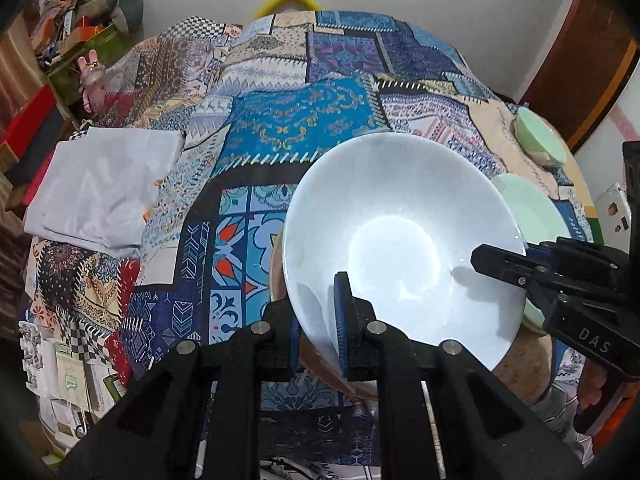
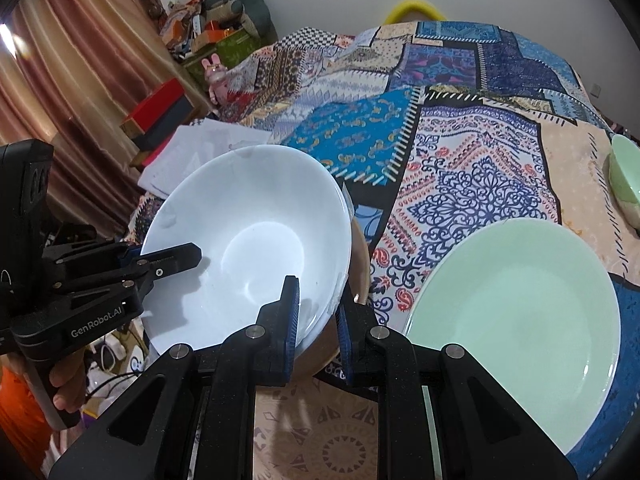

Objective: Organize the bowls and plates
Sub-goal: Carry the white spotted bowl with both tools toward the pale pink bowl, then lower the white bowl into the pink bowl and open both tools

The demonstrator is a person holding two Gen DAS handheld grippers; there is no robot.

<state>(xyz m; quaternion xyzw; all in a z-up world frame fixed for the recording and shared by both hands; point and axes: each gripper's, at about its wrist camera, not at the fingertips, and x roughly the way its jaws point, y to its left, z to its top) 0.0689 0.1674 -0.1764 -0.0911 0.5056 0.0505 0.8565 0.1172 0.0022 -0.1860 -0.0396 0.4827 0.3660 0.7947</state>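
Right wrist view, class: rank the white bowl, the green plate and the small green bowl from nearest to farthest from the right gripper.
1. White bowl: its rim is clamped in the right gripper, on the left.
2. Green plate: flat on the cloth, just right.
3. Small green bowl: far right edge, farther back.

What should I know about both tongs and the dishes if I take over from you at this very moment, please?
Left tongs: shut on the near rim of the white bowl.
Right tongs: shut on the same bowl's opposite rim, so both carry it, tilted, over the patterned cloth.
Something brown shows just under the bowl; I cannot tell what.
Green plate lies on the cloth to the right; a small green bowl sits further back.
Done: white bowl gripped.
Left: set it down, then group the plate and bowls.
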